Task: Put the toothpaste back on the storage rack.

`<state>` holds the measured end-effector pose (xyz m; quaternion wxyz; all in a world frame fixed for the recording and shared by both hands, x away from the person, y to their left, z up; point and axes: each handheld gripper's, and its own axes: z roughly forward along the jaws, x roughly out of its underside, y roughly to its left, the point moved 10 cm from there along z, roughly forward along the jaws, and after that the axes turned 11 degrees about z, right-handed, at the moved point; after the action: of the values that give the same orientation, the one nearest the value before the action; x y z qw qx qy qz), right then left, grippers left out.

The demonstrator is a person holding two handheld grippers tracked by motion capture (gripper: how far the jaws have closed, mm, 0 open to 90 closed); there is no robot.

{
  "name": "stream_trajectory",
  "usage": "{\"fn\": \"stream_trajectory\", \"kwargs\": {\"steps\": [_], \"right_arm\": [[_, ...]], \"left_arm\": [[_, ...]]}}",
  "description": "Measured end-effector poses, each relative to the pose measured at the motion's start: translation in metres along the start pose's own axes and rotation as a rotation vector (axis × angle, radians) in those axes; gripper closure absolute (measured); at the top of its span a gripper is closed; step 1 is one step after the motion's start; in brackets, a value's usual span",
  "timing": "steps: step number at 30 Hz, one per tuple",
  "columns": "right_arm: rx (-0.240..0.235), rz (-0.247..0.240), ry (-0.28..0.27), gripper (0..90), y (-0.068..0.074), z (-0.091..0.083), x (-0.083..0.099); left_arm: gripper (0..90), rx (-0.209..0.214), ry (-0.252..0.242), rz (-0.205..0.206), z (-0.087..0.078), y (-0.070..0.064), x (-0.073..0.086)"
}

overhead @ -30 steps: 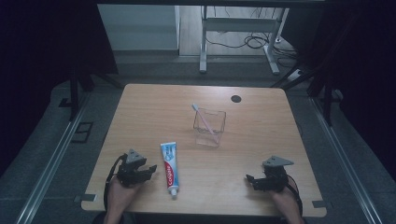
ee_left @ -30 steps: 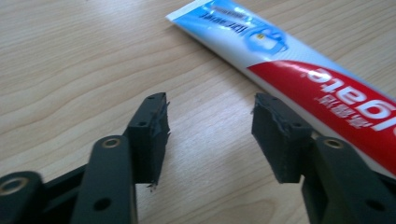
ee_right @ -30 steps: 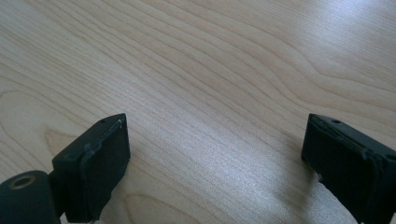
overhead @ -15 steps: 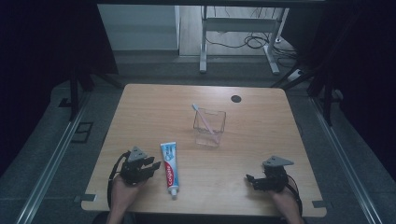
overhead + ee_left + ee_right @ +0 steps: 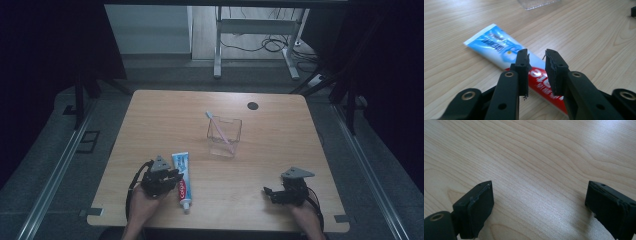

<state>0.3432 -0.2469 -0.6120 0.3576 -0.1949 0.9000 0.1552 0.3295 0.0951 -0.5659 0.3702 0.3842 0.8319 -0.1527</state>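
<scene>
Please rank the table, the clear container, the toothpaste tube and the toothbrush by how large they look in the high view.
1. Table, by far the largest.
2. Clear container.
3. Toothpaste tube, longer but narrower than the container, so those two are close.
4. Toothbrush, the thinnest, leaning inside the container.

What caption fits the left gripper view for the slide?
Left gripper, jaws slightly apart, poised over a toothpaste tube lying flat on the wooden table.
</scene>
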Motion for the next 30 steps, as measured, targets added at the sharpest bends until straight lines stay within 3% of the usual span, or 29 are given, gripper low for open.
{"fn": "stream_trajectory", "kwargs": {"steps": [12,20,30], "right_arm": [[0.000,-0.003,-0.002,8.1,0.000,0.000,0.000],[-0.001,-0.003,-0.001,8.1,0.000,0.000,0.000],[0.000,-0.002,-0.002,8.1,0.000,0.000,0.000]], "left_arm": [[78.9,0.062,0.015,0.036,0.015,-0.022,-0.010],[85.3,0.108,0.048,0.054,0.022,-0.036,-0.006],[86.7,0.120,0.097,0.054,0.025,-0.043,0.004]]}}
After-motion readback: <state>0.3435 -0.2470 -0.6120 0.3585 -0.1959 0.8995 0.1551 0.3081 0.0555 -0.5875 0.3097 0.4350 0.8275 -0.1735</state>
